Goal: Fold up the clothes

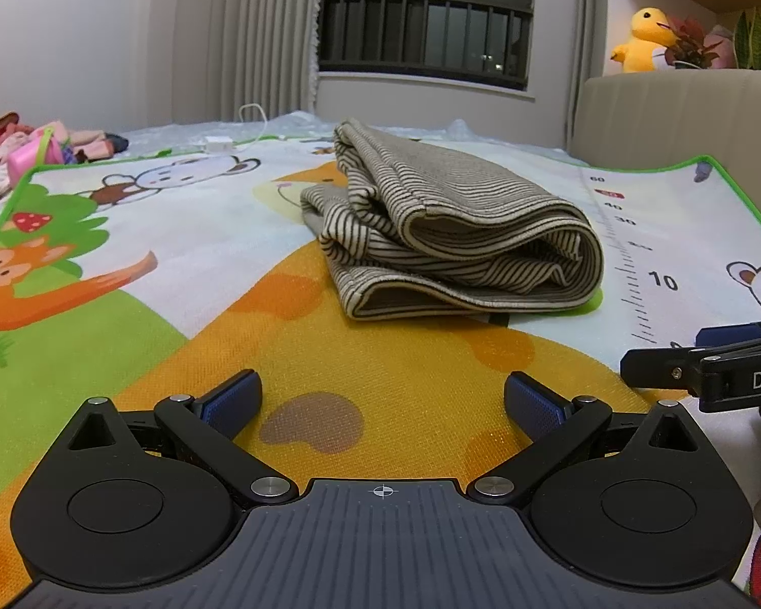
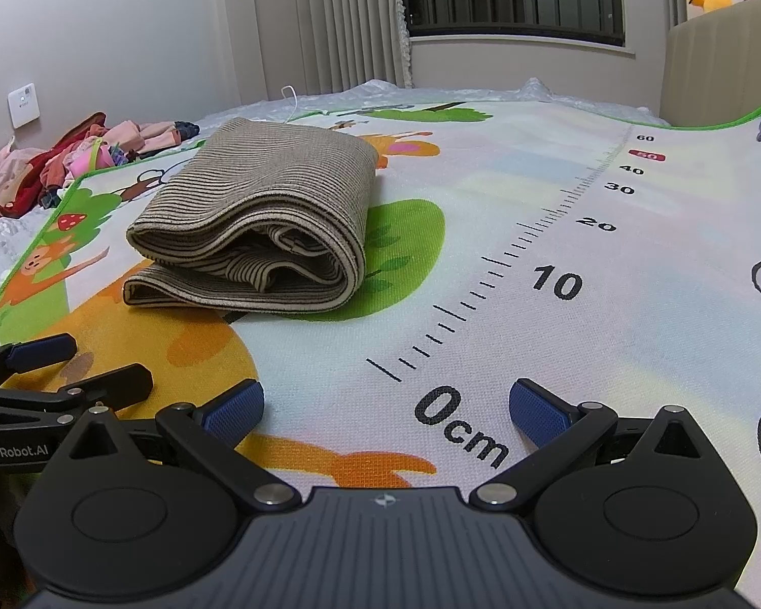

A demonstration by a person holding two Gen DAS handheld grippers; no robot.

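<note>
Left wrist view: left gripper (image 1: 383,403) empty, jaws spread wide, low over the cartoon play mat (image 1: 127,264); the folded striped garment (image 1: 451,233) lies straight ahead and apart, long axis running away from the tool, so left looks better lined up. Right gripper (image 2: 385,406) equally spread and empty, garment ahead-left of it. Right wrist view alone shows the mat's printed ruler (image 2: 507,264) down to zero; both catch the unfolded clothes pile (image 2: 76,157) beyond the mat's far-left edge.
</note>
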